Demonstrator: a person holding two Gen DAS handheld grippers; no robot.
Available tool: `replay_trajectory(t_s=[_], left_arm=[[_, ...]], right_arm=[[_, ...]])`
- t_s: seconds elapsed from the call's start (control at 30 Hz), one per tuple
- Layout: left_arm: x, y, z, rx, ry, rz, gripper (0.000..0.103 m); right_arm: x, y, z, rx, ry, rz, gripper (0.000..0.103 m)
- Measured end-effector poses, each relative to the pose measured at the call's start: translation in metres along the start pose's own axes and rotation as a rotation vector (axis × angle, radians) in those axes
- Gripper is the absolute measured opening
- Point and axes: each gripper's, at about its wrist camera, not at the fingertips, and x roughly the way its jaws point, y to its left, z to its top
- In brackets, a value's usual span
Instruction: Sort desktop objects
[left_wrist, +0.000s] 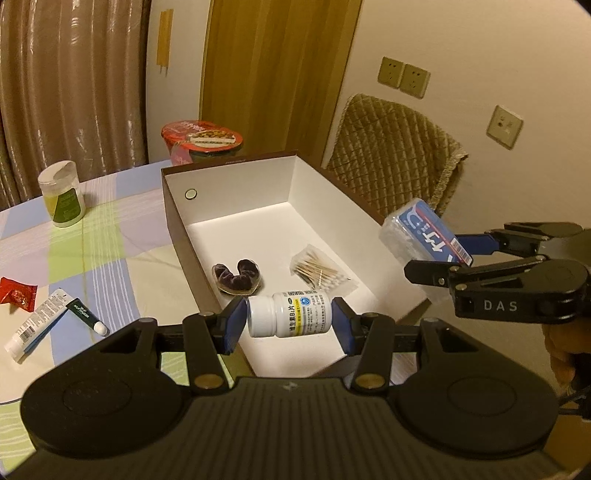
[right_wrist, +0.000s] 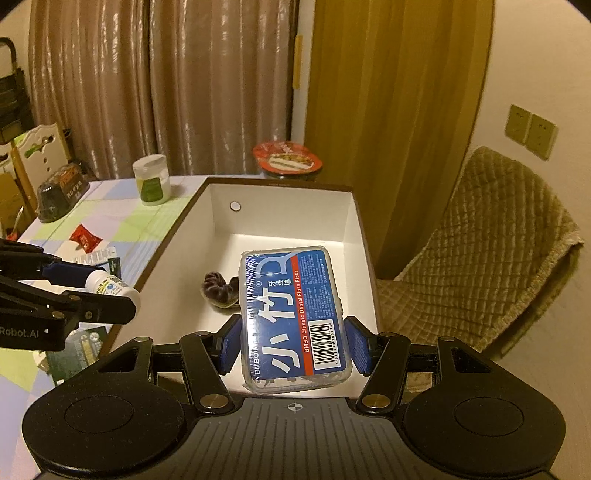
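Two grippers: both loaded, above the box (left_wrist: 177, 206).
Left gripper (left_wrist: 290, 319): clamps pill bottle (left_wrist: 290, 313), 6 o'clock.
Right gripper (right_wrist: 293, 341): clamps floss-pick case (right_wrist: 293, 317), 3 o'clock of the left.

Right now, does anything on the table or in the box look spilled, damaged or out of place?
Nothing looks spilled or broken. The only oddity: the instant noodle cup has its lid partly peeled, one flap hanging down. The pill bottle and floss pick box are simply held in grippers.
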Motion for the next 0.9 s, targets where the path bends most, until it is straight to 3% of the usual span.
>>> replay_trajectory(t_s=[0.5, 0.9], left_arm=[[0.061, -0.01, 0.014, 0.075, 0.084, 0.042, 0.045], [0.095, -0.009, 0.016, 0.144, 0.155, 0.045, 0.045]], right_arm=[[0.076, -0.014, 0.009, -0.078, 0.135, 0.101, 0.058], [0.114, -0.017, 0.005, -0.119, 0.225, 0.125, 0.058]])
